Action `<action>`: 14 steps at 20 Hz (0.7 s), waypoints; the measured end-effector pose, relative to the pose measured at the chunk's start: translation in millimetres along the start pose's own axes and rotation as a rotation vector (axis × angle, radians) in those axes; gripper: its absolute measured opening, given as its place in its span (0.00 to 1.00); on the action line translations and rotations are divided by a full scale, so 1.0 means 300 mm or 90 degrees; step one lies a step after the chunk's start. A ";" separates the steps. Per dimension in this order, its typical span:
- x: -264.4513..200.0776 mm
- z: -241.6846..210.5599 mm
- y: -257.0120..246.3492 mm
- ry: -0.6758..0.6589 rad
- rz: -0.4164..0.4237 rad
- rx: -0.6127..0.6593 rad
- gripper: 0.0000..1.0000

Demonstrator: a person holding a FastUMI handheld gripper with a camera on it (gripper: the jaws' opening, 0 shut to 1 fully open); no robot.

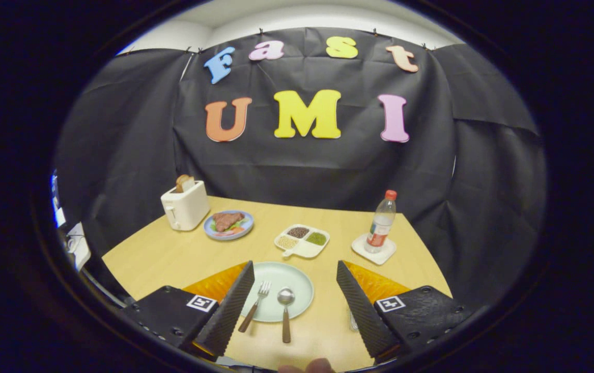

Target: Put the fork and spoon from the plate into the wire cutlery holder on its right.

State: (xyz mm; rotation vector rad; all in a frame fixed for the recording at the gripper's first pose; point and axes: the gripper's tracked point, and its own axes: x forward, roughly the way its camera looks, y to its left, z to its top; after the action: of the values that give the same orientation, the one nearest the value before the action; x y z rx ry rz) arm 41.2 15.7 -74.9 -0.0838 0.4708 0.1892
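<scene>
A pale green plate (297,282) lies on the wooden table between my two fingers. On it rest a fork (256,303) with a brown handle and a spoon (285,311) with a brown handle, side by side, handles pointing toward me and overhanging the plate's near rim. My gripper (294,305) is open wide above them with nothing held. A bit of thin wire, perhaps the cutlery holder (353,321), peeks out just left of the right finger; most of it is hidden behind that finger.
Beyond the plate stands a white divided dish (302,241) with grains. A white toaster (185,205) with toast and a blue plate (228,224) of food sit at the back left. A plastic bottle (381,223) on a white coaster stands at the back right.
</scene>
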 end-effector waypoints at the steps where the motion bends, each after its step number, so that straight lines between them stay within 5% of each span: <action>1: 0.014 -0.014 0.000 0.021 0.004 -0.003 0.96; 14: 0.175 -0.476 0.074 0.385 0.047 0.054 0.96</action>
State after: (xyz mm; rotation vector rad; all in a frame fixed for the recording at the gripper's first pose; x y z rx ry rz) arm 19.5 28.3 -226.5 -0.0387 1.0841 0.2160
